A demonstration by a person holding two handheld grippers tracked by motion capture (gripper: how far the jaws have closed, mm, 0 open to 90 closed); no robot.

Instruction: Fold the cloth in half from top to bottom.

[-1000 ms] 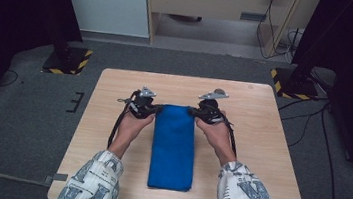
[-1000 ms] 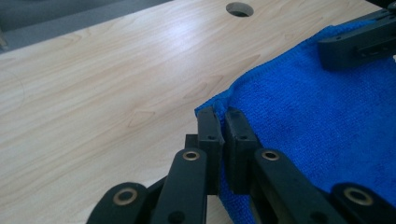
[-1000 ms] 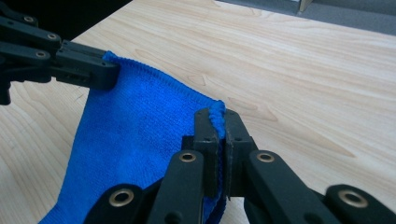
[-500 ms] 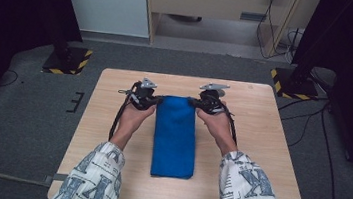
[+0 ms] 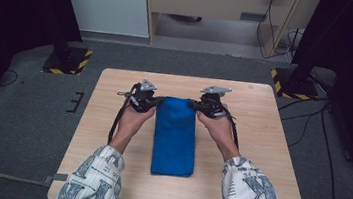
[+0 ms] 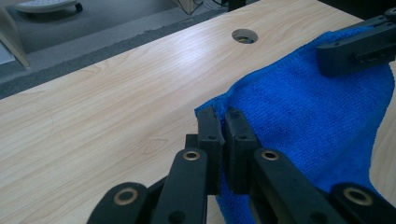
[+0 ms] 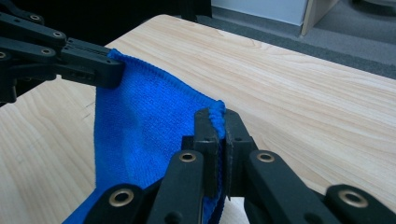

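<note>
A folded blue cloth (image 5: 175, 134) lies lengthwise down the middle of the wooden table (image 5: 260, 139), its far end raised. My left gripper (image 5: 157, 100) is shut on the cloth's far left corner, and my right gripper (image 5: 194, 104) is shut on its far right corner. In the left gripper view the blue cloth (image 6: 299, 116) is pinched between the left gripper's (image 6: 223, 116) pads, with the other gripper's jaw at upper right. In the right gripper view the right gripper (image 7: 217, 114) clamps the blue cloth's (image 7: 144, 116) hem, and the cloth stretches toward the other gripper at upper left.
A round cable hole (image 6: 244, 35) is in the tabletop beyond the cloth. Black stands with yellow-striped bases (image 5: 68, 60) flank the table's far corners on grey floor. Cables trail from both grippers along the forearms.
Both grippers have moved away from the person toward the table's far side, drawing the cloth's far end with them. The near end has slid the same way.
</note>
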